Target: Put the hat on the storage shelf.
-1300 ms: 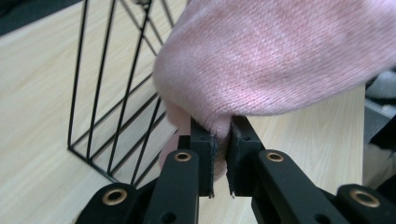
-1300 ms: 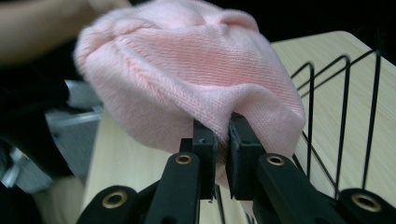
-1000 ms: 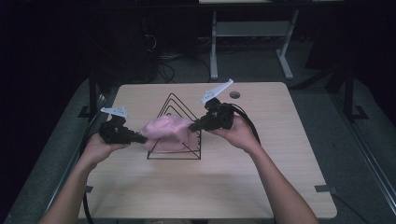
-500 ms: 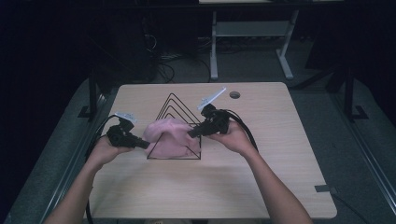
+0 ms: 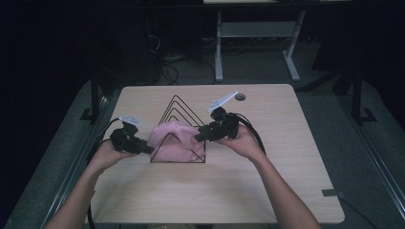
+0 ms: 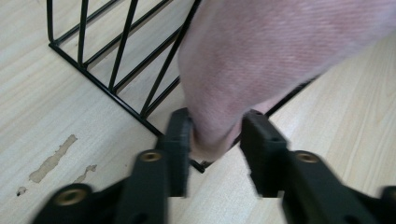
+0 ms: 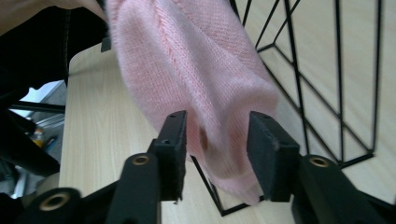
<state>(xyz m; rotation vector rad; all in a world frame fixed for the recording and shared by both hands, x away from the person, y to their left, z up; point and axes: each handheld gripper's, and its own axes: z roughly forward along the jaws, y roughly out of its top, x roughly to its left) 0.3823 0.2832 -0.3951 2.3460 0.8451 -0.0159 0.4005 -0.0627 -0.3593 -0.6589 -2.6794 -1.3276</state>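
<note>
Change: both hand-held grippers' jaws have just been opening, with the pink knit cloth [image 5: 173,141] lowered onto the black wire rack [image 5: 177,133] since a second ago.
Left hand-held gripper [image 6: 215,140]: jaws part-open, cloth edge between, pads not pressed.
Right hand-held gripper [image 7: 215,154]: jaws part-open around the cloth's other end.
Cloth: draped over the rack, mid-desk [image 5: 267,181].
Hands: either side of the rack, forearms entering from below.

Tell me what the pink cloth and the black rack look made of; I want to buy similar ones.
Pink cloth: soft knit, probably wool or acrylic, matte; ribbed stitches show. Black rack: thin wire rods, likely metal, painted or coated smooth black.
</note>
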